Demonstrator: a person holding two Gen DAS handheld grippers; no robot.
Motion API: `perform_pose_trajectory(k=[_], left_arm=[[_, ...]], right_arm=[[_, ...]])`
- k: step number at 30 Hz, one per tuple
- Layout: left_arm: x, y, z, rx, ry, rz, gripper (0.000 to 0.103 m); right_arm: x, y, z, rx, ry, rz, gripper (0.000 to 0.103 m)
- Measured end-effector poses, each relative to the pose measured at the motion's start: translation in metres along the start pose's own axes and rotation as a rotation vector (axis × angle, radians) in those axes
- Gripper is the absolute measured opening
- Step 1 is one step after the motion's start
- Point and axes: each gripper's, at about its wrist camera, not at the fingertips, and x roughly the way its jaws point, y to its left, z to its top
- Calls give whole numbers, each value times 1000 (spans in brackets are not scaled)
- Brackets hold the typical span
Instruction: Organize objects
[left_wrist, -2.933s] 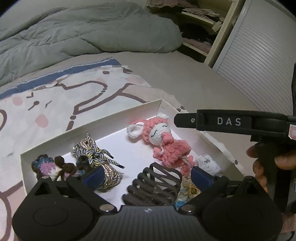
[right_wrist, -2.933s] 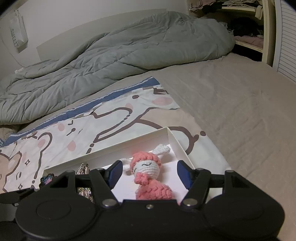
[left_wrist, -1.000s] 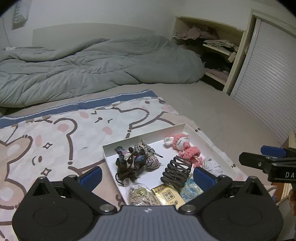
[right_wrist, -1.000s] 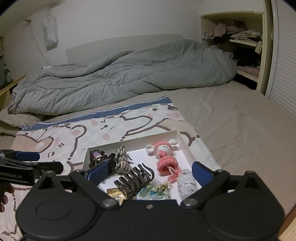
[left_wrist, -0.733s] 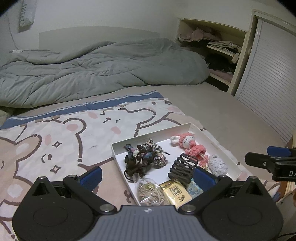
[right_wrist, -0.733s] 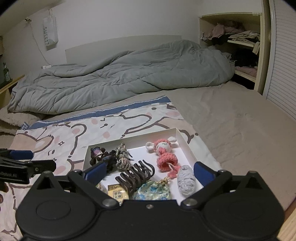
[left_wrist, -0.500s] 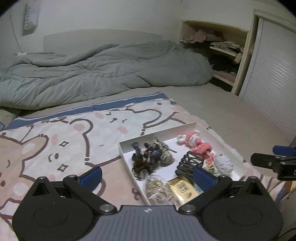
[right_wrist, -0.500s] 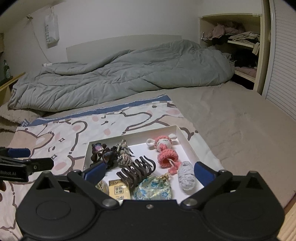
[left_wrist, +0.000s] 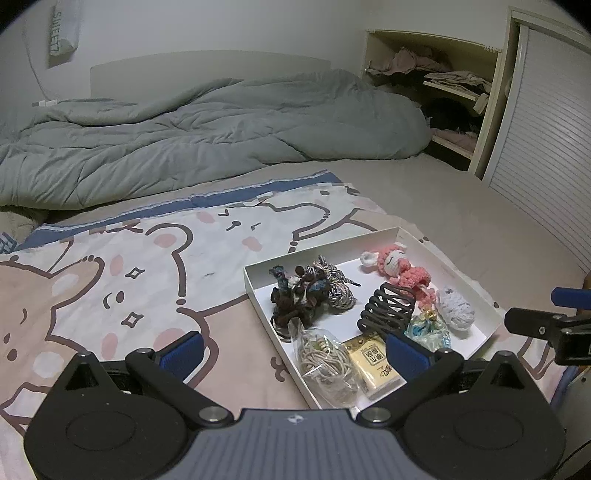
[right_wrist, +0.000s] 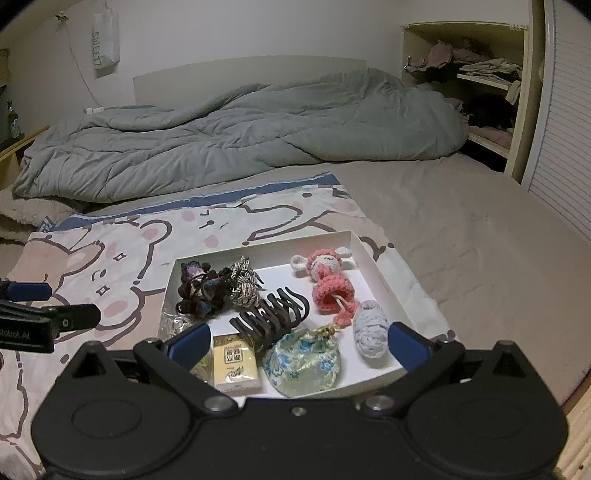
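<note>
Both grippers are pulled well back from the box (right_wrist: 373, 264) compared with a few seconds ago, when they hovered right over the doll (right_wrist: 325, 275) and claw clip (right_wrist: 273, 314); now the whole box shows in each view. Left gripper (left_wrist: 291, 349) has its fingers spread wide, nothing between them. Right gripper (right_wrist: 297, 341) likewise gapes at its widest, empty. Box sits on the bear-print blanket (left_wrist: 110, 266) on the bed, holding doll, clip, scrunchies (right_wrist: 201, 290), a pouch (right_wrist: 303, 363), a grey yarn bundle (right_wrist: 369, 332), a yellow packet (right_wrist: 234, 360) and a bagged cord (left_wrist: 325, 360). Nothing lies outside the box. Judgement: sorting looks finished, or nearly; the retreat reads as a closing step.
</note>
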Motion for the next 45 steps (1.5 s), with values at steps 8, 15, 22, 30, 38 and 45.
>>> perform_pose_trajectory(k=[8, 15, 22, 30, 38, 45], left_arm=[[2, 0, -1, -5, 14, 5, 103], [0, 1, -1, -5, 3, 13, 103], [0, 3, -1, -9, 6, 22, 103], [0, 5, -1, -13, 7, 19, 103], [0, 5, -1, -11, 7, 20, 103], [-1, 5, -1, -9, 6, 21, 103]], right_arm=[[-1, 3, -2, -1, 6, 7, 103], [1, 4, -2, -4, 14, 9, 103], [2, 3, -2, 4, 21, 9, 103], [5, 3, -2, 10, 28, 6, 103], [5, 3, -2, 7, 34, 4, 103], [5, 4, -2, 7, 34, 3, 103]])
